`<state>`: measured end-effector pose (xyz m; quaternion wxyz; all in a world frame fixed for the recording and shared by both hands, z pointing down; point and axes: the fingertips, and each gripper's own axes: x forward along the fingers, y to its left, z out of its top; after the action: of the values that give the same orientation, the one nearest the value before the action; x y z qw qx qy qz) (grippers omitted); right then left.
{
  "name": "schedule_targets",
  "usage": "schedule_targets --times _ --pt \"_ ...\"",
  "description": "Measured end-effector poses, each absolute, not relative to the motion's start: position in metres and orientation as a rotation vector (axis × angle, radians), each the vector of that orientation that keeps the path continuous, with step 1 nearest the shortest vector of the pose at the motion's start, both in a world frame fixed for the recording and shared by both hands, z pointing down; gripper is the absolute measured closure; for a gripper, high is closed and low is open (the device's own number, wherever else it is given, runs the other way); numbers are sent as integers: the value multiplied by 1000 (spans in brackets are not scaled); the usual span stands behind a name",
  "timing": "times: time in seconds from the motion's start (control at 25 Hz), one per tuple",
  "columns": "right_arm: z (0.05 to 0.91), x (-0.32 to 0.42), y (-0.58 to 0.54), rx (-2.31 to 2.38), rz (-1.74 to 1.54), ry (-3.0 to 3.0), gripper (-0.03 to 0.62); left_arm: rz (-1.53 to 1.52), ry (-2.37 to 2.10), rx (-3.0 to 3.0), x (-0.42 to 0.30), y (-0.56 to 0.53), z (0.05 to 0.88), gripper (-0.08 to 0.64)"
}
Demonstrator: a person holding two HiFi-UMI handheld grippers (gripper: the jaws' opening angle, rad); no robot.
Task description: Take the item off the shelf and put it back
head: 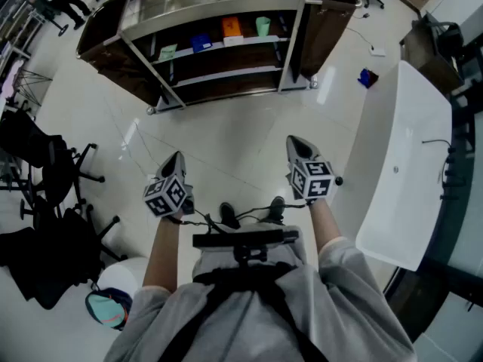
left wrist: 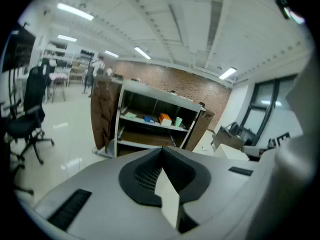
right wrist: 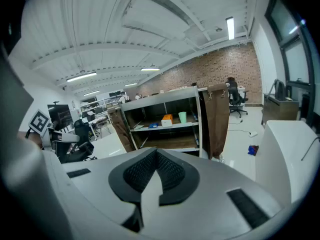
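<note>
A metal shelf unit point(head: 219, 51) stands across the floor, well ahead of me. Its middle shelf carries an orange box point(head: 231, 27), a green cup point(head: 262, 26), a blue item point(head: 201, 42) and a pale green item point(head: 167, 51). My left gripper point(head: 176, 159) and right gripper point(head: 295, 141) are held side by side over the bare floor, both pointing at the shelf and both shut with nothing in them. The left gripper view shows its jaws point(left wrist: 162, 149) closed below the orange box point(left wrist: 165, 119). In the right gripper view the jaws point(right wrist: 156, 150) are closed too, under the green cup point(right wrist: 182, 117).
A long white table point(head: 407, 164) runs along the right. Black office chairs point(head: 45, 172) stand at the left. Brown panels point(head: 324, 29) flank the shelf. A small blue object point(head: 367, 77) lies on the floor by the shelf's right side. A white round seat point(head: 124, 277) is at my lower left.
</note>
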<state>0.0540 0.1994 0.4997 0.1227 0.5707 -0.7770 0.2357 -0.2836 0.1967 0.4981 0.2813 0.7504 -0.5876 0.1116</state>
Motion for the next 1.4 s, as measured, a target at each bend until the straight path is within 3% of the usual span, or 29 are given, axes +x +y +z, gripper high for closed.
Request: schedule_targets --times 0.96,1.4 --pt "463 131 158 1595 546 -2411 583 259 -1718 2222 -165 158 437 552" --pt "466 118 108 1608 550 -2384 583 276 -1616 2260 -148 86 449 552"
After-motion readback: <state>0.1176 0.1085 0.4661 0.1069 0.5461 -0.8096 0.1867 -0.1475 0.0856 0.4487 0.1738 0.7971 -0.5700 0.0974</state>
